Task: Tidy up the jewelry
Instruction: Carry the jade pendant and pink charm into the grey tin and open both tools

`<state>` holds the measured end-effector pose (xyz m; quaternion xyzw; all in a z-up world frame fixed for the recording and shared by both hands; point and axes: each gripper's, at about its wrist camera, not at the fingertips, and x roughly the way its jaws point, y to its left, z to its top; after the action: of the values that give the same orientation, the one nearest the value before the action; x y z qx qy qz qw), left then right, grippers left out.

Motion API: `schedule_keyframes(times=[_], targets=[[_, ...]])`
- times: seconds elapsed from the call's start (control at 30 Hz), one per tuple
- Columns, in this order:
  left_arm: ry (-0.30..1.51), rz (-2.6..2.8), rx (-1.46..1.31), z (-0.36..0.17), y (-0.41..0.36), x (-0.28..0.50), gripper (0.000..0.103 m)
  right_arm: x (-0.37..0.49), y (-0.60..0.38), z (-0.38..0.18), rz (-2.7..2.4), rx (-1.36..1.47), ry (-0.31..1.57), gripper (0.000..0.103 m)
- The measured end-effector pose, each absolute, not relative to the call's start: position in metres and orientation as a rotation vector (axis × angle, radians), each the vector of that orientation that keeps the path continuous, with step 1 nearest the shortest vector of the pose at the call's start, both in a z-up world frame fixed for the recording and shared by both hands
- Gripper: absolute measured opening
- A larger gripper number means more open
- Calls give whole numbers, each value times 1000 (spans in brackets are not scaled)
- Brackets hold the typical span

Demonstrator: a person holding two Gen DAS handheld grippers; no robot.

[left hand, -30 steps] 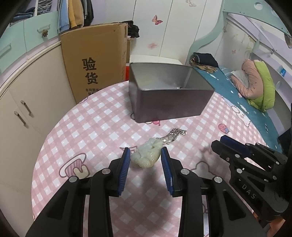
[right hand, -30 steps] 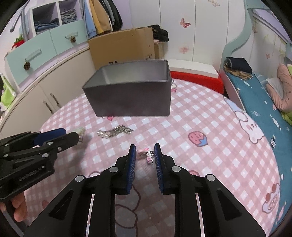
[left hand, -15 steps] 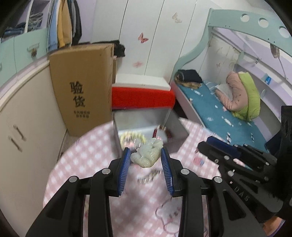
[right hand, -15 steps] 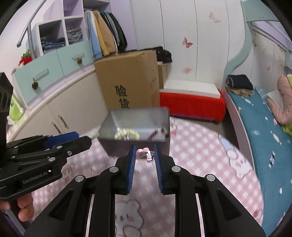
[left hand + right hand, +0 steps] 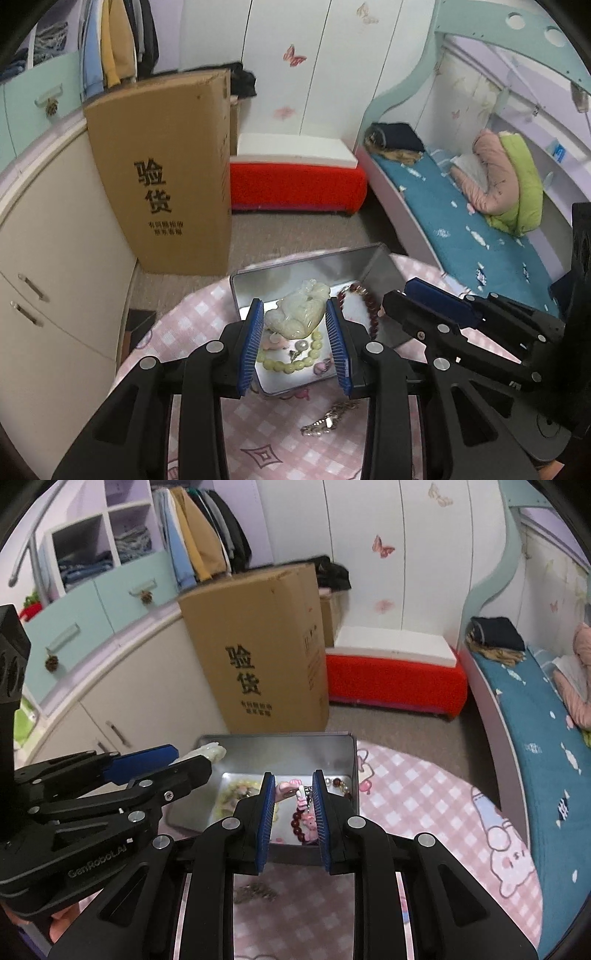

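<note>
Pink checked tablecloth covers the round table. Both grippers hang over the silver tin. Left gripper squeezes a pale jade pendant. Right gripper pinches a small pink charm.

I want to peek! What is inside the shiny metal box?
Inside the metal box lie a yellow bead bracelet, a dark red bead bracelet and small pink charms. The jade pendant hides part.

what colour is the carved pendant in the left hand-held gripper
Pale whitish green, like jade; the pendant shows best in the left wrist view.
</note>
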<state>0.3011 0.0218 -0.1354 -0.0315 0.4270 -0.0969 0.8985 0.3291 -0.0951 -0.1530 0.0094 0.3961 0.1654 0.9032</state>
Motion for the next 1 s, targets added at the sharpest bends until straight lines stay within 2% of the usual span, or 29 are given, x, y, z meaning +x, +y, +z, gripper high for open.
schedule_keyframes(times=[0.23, 0.7, 0.77, 0.83, 0.9, 0.93, 1.0], targets=[[892, -174, -67, -153, 25, 303, 33, 334, -88, -169, 341, 7, 847, 21], [833, -145, -81, -138, 30, 293, 33, 337, -83, -178, 355, 23, 870, 22], [832, -129, -89, -138, 34, 292, 47, 336, -85, -179, 357, 37, 872, 23], [819, -118, -99, -137, 38, 288, 48, 336, -87, -179, 360, 42, 873, 23], [820, -119, -105, -136, 41, 286, 48, 334, -91, -178, 357, 45, 868, 31], [819, -117, -105, -136, 43, 285, 48, 332, -93, -177, 353, 50, 862, 39], [816, -109, -105, -135, 47, 282, 48, 326, -96, -174, 353, 60, 849, 46]])
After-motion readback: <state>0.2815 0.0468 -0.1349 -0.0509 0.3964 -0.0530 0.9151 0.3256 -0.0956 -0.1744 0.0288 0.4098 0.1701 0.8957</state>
